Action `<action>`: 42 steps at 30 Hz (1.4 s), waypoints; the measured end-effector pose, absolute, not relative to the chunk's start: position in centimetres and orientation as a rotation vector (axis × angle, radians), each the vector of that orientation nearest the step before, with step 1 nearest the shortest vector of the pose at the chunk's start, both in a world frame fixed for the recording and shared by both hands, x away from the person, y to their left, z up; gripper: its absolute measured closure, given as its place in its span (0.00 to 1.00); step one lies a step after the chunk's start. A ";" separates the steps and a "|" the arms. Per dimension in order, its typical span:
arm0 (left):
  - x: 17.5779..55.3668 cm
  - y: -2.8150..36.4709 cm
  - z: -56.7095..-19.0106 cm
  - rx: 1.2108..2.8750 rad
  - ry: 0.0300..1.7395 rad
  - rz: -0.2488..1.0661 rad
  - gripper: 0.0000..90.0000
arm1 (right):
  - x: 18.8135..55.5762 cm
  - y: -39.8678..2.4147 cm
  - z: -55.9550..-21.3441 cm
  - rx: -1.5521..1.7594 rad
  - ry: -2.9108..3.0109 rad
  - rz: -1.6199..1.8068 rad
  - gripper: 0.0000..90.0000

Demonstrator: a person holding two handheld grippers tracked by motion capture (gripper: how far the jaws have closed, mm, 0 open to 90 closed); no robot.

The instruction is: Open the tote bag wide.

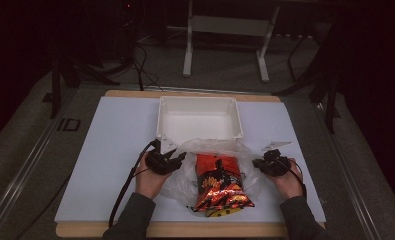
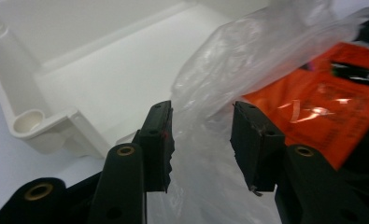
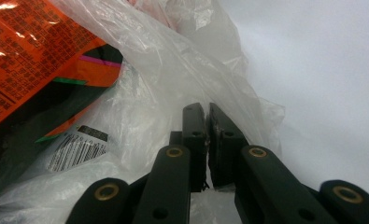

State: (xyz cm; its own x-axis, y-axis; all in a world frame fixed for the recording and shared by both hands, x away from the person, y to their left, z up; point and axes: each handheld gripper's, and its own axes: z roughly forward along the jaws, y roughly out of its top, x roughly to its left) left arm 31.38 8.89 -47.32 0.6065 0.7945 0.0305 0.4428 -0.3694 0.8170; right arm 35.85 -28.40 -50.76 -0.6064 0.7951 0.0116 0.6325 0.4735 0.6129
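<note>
high view: a clear plastic bag point(image 1: 212, 172) holding an orange snack packet point(image 1: 219, 182) lay on the white mat point(image 1: 110, 150), its far edge just beside the near wall of an empty white tray point(image 1: 199, 119). the left gripper point(image 1: 171, 161) sat at the bag's left edge, the right gripper point(image 1: 261, 164) at its right edge; bare mat lay open to the left, to the right and beside the tray, while the packet's lower end came close to the mat's near edge. left gripper view: the jaws stood apart with loose bag film between them, the pads point(image 2: 156, 140) not pressing on it. right gripper view: the jaws were nearly together, pinching a fold of the bag film. the packet's print was cut off and too blurred to read; the room beyond the table was dark and hard to make out
</note>
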 end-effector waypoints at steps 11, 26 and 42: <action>29.4 9.0 -47.4 2.024 0.903 0.455 0.64 | 35.7 -28.1 -50.8 1.200 2.452 0.855 0.93; 25.8 8.6 -47.9 2.029 0.770 0.386 0.61 | 35.5 -28.1 -50.8 1.188 2.452 0.877 0.90; 21.5 5.9 -48.3 2.085 0.615 0.273 0.58 | 35.3 -28.0 -50.9 1.170 2.458 0.890 0.88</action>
